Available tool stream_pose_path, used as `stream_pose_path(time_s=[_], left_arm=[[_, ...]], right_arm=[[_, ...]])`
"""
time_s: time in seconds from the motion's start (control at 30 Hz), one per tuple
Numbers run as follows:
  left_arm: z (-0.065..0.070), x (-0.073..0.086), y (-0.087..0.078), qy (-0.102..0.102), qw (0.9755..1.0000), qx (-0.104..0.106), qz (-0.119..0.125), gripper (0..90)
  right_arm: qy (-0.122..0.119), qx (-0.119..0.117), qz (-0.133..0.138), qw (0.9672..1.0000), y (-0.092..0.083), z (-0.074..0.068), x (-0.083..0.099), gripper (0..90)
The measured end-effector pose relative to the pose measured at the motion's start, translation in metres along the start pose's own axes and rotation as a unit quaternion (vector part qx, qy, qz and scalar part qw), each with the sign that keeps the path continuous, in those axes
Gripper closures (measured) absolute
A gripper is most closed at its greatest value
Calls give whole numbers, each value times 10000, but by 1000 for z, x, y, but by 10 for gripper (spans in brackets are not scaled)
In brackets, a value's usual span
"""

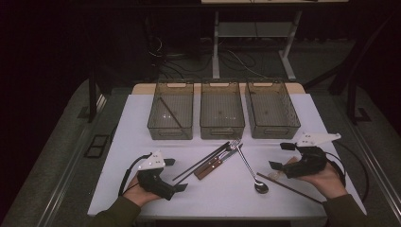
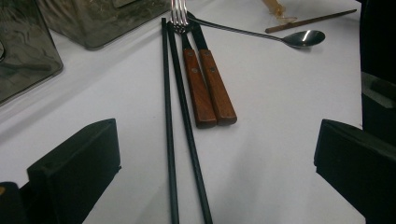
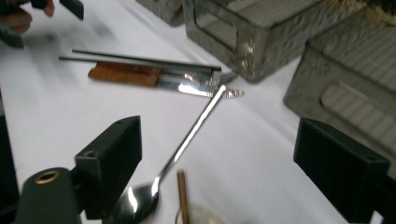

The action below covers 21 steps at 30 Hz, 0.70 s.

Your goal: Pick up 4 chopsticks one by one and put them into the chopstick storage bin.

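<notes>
Cutlery lies mid-table: two black chopsticks (image 1: 201,161), a wooden-handled knife and fork (image 1: 210,167), and a metal spoon (image 1: 250,168) with its bowl nearest me. A brown chopstick (image 1: 288,187) lies under my right hand. My left gripper (image 1: 175,175) is open, pointing at the black chopsticks (image 2: 180,116) and the wooden handles (image 2: 208,88); nothing is between its pads. My right gripper (image 1: 280,156) is open just right of the spoon. Its view shows the spoon (image 3: 187,140) and the brown chopstick (image 3: 183,196) low between its wide jaws, untouched.
Three clear plastic bins (image 1: 222,125) stand side by side at the back of the white table (image 1: 142,142); the left bin (image 1: 165,124) holds a thin stick. A pale translucent item (image 1: 276,175) lies by the brown chopstick. Bare tabletop lies along the front edge.
</notes>
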<state>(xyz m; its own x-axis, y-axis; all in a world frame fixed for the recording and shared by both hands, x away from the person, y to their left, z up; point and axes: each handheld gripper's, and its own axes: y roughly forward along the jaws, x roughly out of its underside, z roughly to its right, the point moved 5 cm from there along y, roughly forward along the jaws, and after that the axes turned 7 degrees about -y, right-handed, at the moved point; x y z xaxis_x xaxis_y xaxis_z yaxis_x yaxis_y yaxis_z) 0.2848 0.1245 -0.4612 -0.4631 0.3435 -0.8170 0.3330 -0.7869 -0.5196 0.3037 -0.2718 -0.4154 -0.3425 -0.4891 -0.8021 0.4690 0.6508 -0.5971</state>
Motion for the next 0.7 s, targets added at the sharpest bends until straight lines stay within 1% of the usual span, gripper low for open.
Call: stream_pose_path(time_s=[0.03,0.07,0.1,0.13,0.23,0.3,0.37,0.5,0.57,0.7], left_arm=[[0,0,0,4,10000,-1,-15,0],[0,0,0,1,10000,1,-5,0],[0,0,0,7,10000,3,-9,0],[0,0,0,3,10000,2,-8,0],[0,0,1,4,10000,-4,-6,0],[0,0,1,5,10000,-12,-9,0],[0,0,0,21,10000,-16,-22,0],[0,0,0,34,10000,-9,-50,0],[0,0,0,41,10000,-10,-45,0],[0,0,1,45,10000,-8,-52,0]], right_arm=[[4,46,-50,10000,-3,0,4,162],[-4,57,-88,9999,-6,0,9,203],[-5,0,-101,9999,-10,-1,13,240],[25,-42,-134,9999,-14,-2,17,252],[79,-148,-275,9995,-23,-3,32,334],[92,-251,-359,9990,-28,-4,41,373],[118,-248,-448,9986,-32,-4,51,420],[178,-276,-714,9969,-38,-5,71,502],[212,-321,-757,9964,-40,-6,78,549],[156,-330,-967,9946,-43,-7,90,650]])
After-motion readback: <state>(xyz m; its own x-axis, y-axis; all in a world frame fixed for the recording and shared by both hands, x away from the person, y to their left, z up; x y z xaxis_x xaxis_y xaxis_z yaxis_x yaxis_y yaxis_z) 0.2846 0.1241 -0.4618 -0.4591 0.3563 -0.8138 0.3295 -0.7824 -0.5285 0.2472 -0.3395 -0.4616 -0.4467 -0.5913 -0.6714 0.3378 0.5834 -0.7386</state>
